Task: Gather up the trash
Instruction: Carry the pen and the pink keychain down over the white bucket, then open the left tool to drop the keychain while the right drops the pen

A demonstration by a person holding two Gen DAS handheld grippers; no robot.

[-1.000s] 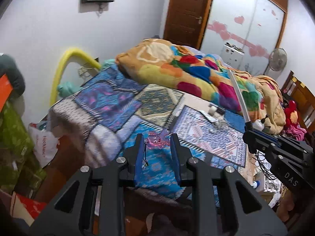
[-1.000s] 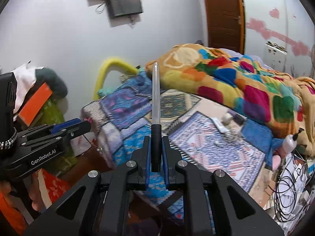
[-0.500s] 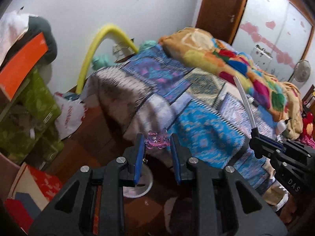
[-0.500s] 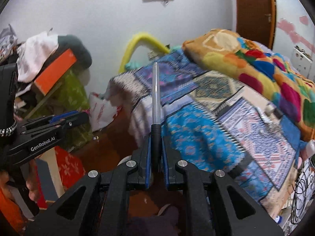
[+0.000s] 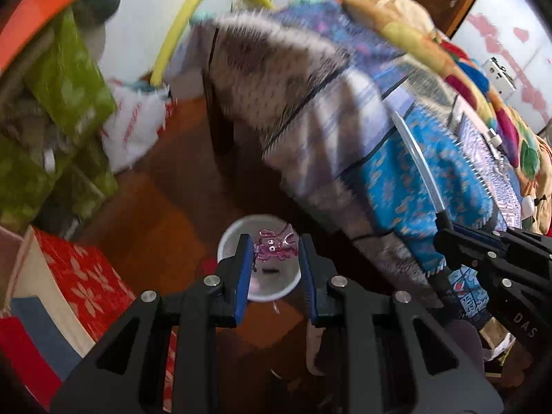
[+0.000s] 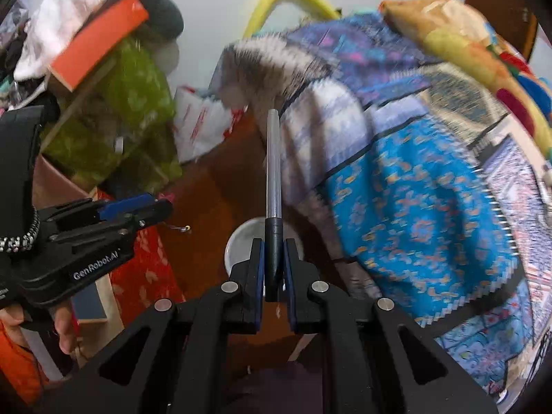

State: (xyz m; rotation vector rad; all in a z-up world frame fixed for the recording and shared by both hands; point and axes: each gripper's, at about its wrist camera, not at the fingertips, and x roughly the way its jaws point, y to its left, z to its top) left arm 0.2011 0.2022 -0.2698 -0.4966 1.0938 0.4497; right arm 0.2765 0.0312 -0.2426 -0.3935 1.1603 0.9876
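Note:
A small translucent pink octopus-shaped charm (image 5: 274,251) sits pinched between the blue pads of my left gripper (image 5: 274,241). It hangs right above a round white bin (image 5: 230,241) on the brown floor. My right gripper (image 6: 274,241) is shut on a pen (image 6: 273,172) with a silver barrel and black grip, which sticks straight out past the fingers. The white bin (image 6: 238,241) lies just beyond those fingers too. In the left wrist view the right gripper (image 5: 445,238) and its pen (image 5: 421,162) appear at the right; in the right wrist view the left gripper (image 6: 165,207) is at the left.
A bed draped in patterned blankets (image 5: 396,131) fills the right side, its edge hanging close to the bin. Green bags (image 5: 65,79), a white plastic bag (image 5: 134,127) and a red floral box (image 5: 82,279) crowd the left. A yellow tube (image 5: 193,13) arcs by the wall.
Both grippers came down from over the bed and tilted toward the floor; the white bin now lies under them. The charm and the pen stayed gripped.

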